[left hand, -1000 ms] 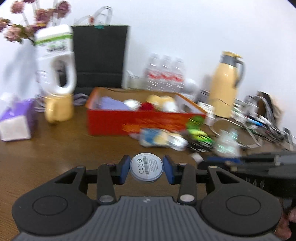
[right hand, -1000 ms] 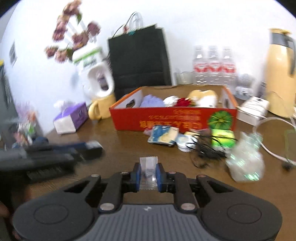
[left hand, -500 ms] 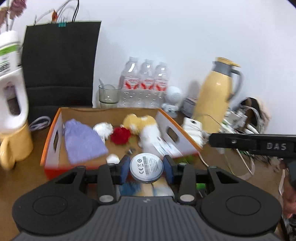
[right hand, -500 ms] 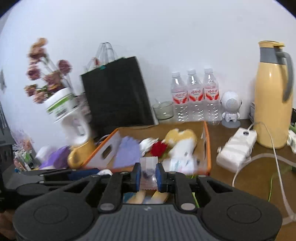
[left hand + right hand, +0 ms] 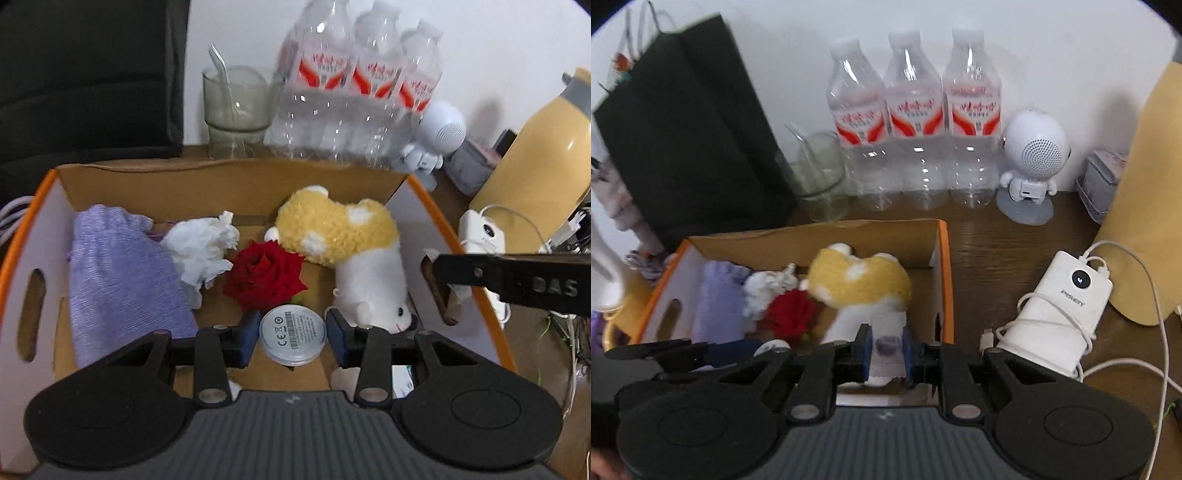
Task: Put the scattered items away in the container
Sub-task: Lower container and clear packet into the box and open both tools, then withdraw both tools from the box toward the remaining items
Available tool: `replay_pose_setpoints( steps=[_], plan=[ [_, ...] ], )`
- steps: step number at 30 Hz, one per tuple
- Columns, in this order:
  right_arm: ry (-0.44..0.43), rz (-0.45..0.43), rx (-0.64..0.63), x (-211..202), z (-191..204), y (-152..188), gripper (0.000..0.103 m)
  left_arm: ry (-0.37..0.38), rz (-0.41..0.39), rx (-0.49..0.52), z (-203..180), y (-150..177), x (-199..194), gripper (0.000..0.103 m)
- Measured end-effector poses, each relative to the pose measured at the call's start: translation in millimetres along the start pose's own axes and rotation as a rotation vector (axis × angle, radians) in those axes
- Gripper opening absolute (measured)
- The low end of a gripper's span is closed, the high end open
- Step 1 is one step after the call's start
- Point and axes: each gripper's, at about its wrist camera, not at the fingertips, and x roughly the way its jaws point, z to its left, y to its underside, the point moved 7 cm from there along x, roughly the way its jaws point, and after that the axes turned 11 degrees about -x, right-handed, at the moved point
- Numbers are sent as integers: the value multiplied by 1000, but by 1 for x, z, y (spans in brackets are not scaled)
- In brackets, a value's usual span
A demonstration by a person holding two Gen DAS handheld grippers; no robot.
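The left gripper (image 5: 292, 334) clamps a round white disc (image 5: 292, 335) between its blue pads, above the cardboard box (image 5: 229, 184), just in front of the red rose (image 5: 264, 278). The right gripper (image 5: 885, 350) pinches a small clear packet (image 5: 887, 341) over the same box, near its right wall.

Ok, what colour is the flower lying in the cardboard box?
Deep red; the rose shows best in the left wrist view.

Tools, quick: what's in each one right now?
Left tool: closed on a round white disc.
Right tool: closed on a small clear packet.
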Motion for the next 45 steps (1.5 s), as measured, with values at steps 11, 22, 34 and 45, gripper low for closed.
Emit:
replay_pose_setpoints(
  steps=[11,22,34,45],
  plan=[
    [67,72,7,18,-5,-14,22,-22,-11,-23,-5,-29,-9,50],
    [24,81,6,-27,15,-11,70,-200,76,18,14,-21,-52,100],
    [-45,-179,26,-110,66,58,85,-236,-280,56,29,50,-149,103],
    [68,-482,-94,-164,106,185,99,-158,-555,-32,68,183,-209,103]
  ],
)
